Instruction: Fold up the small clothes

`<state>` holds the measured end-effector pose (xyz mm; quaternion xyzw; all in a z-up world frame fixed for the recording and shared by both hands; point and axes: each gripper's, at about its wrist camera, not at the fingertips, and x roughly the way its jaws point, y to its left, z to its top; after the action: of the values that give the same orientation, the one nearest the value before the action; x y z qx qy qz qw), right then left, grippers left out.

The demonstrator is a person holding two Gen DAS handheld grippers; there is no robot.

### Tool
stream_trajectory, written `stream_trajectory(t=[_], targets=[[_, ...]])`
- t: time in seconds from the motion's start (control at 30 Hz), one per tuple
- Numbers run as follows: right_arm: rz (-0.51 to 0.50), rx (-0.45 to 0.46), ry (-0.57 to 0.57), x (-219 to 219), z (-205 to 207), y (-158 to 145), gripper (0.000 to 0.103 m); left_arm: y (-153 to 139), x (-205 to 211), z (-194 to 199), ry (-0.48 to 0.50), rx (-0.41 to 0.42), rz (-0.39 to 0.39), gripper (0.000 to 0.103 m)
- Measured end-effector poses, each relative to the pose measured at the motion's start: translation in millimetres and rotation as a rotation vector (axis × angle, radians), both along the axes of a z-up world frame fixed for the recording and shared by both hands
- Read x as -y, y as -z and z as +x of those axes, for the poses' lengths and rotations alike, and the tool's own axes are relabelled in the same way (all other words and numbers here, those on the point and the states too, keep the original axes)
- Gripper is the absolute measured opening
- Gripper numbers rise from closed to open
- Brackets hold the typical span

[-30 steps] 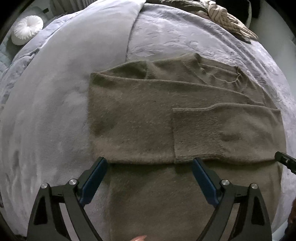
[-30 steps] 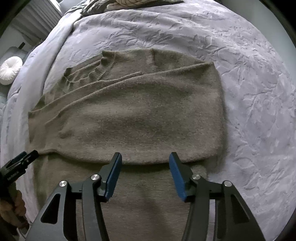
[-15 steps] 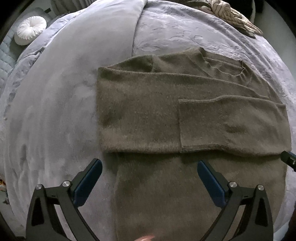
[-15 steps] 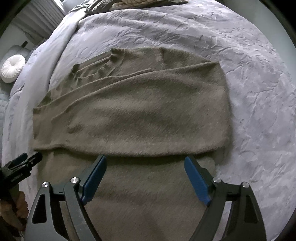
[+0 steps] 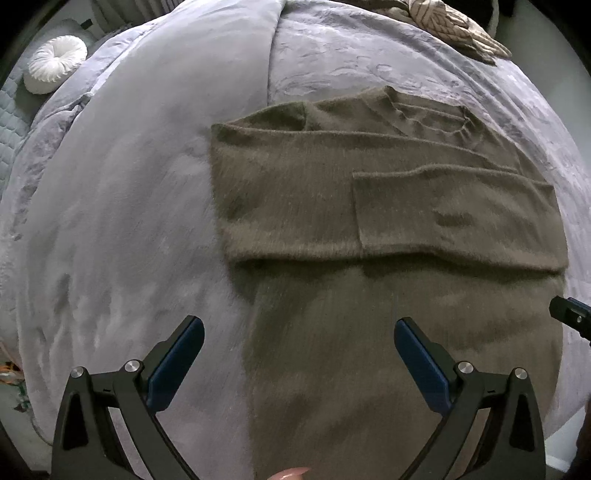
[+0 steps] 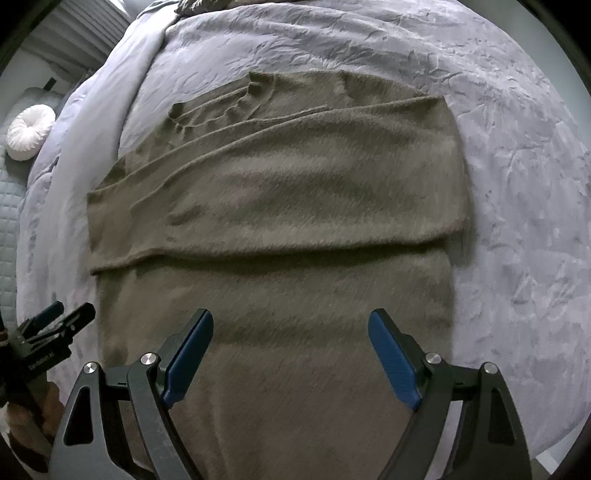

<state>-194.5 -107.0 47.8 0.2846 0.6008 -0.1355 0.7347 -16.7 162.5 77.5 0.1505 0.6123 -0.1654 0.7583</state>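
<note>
**A brown sweater lies half folded on the bed**

Far on the left, a round white pillow [image 5: 55, 63] sits at the edge of the bed. Next to it, a smooth grey blanket [image 5: 122, 192] covers the left part of the bed. The rest of the bed has a grey cover [image 6: 517, 177] with a leafy pattern pressed into it.

The left gripper [image 5: 298, 342] hangs over the near part of the bed. Its two blue fingers [image 5: 176, 363] are spread wide apart. They hold nothing. One finger is over the blanket and the other is over the sweater.

The brown sweater [image 5: 369, 206] lies flat in the middle of the bed, with its neck hole at the far end. Both sleeves are folded across the chest. One sleeve end with a ribbed cuff [image 5: 373, 210] rests on top. The bottom half stretches toward the grippers.

The right gripper [image 6: 290, 341] hangs over the bottom half of the sweater. Its blue fingers [image 6: 393, 363] are also wide open and hold nothing.

At the far end of the bed, on the right in the left camera's view, lies a tan cloth with a leaf print [image 5: 454, 26].
</note>
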Motion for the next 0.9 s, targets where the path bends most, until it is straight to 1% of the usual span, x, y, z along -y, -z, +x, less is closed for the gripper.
stream_trajectory(t=[0.17, 0.27, 0.53, 0.67, 0.83, 0.9], targets=[[-0.007, -0.003, 0.003, -6.8, -3.2, -11.0, 0.088, -7.5, -7.3, -5.6, -0.001, 0.008, 0.011, 0.103], [-0.003, -0.011, 0.008, -8.3, -4.0, -14.3, 0.088, -9.3, -11.6, -6.9, 0.002, -0.008, 0.002, 0.103], [0.052, 0.004, 0.012, -23.2, -17.8, -28.2, 0.088, -18.6, -30.8, -21.2, 0.031, -0.064, -0.067, 0.103], [0.089, 0.001, 0.046, -34.1, -33.6, -26.2, 0.088, -10.9, -46.8, -31.8, 0.08, -0.097, -0.089, 0.103], [0.116, -0.027, 0.087, -46.3, -59.7, -17.2, 0.088, 3.7, -62.8, -52.9, 0.157, -0.141, -0.068, 0.103], [0.128, -0.04, 0.093, -48.7, -69.8, -13.2, 0.088, 5.8, -69.0, -62.1, 0.169, -0.157, -0.068, 0.103]])
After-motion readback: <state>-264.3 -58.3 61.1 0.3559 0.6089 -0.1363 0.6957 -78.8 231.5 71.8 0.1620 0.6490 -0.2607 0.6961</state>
